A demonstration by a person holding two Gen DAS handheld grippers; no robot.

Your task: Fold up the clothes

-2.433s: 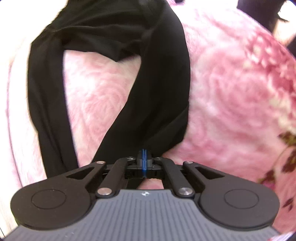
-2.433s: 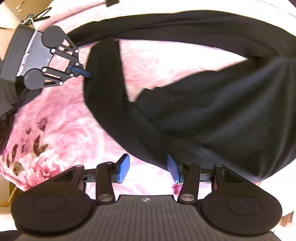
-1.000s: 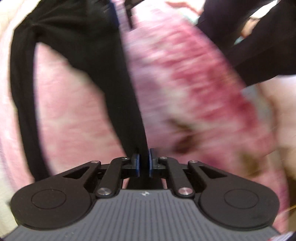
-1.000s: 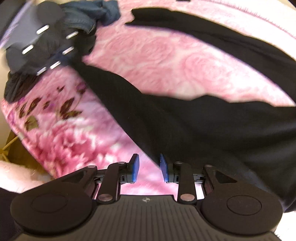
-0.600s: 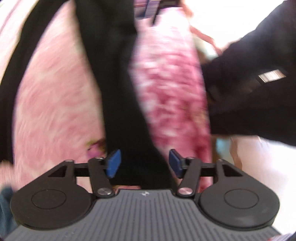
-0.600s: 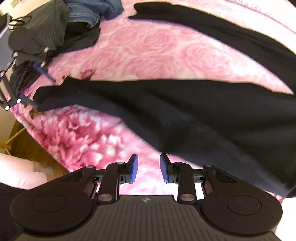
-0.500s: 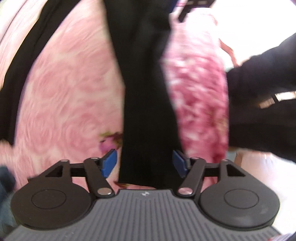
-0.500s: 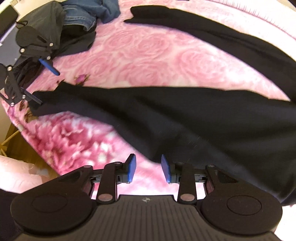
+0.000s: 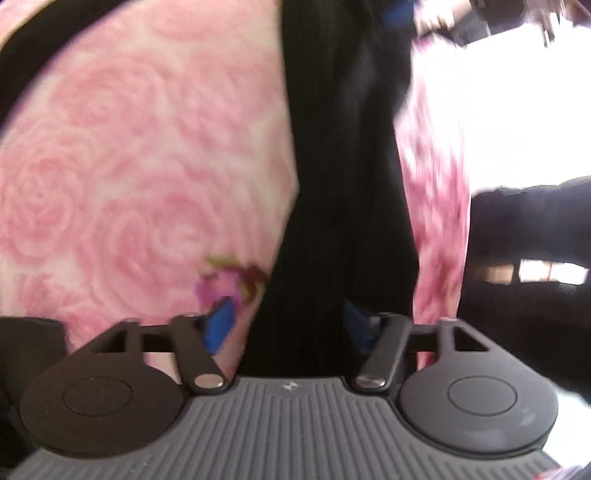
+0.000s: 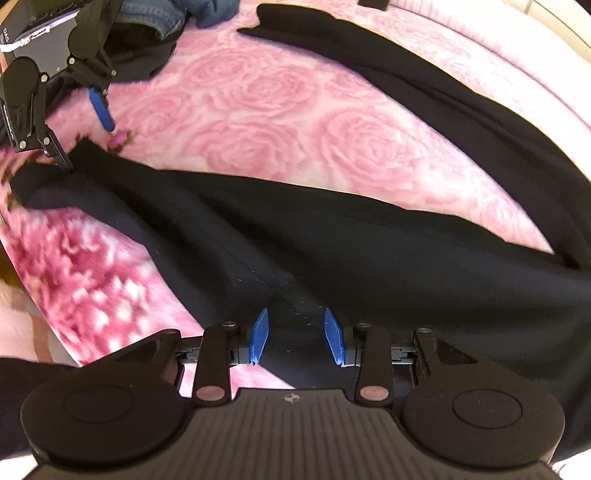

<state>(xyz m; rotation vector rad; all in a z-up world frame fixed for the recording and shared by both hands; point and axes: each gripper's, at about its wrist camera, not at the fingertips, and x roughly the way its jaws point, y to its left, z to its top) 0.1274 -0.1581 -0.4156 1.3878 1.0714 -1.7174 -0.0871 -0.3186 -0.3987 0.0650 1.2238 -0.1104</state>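
Released, black garment (image 10: 332,251) lies under both open jaws, blurred.

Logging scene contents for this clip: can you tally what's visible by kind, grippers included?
Black garment: 1, spread on the blanket
Pile of dark clothes and denim: 1, separate items cannot be counted
Pink rose blanket: 1
Grippers: 2, left gripper and right gripper, both with jaws open
Total: 5

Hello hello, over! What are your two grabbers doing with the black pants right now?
Left tool open over one leg's end. Right tool open above the black pants, which lie on the pink rose blanket. Pile of clothes off in the corner, not blocking.
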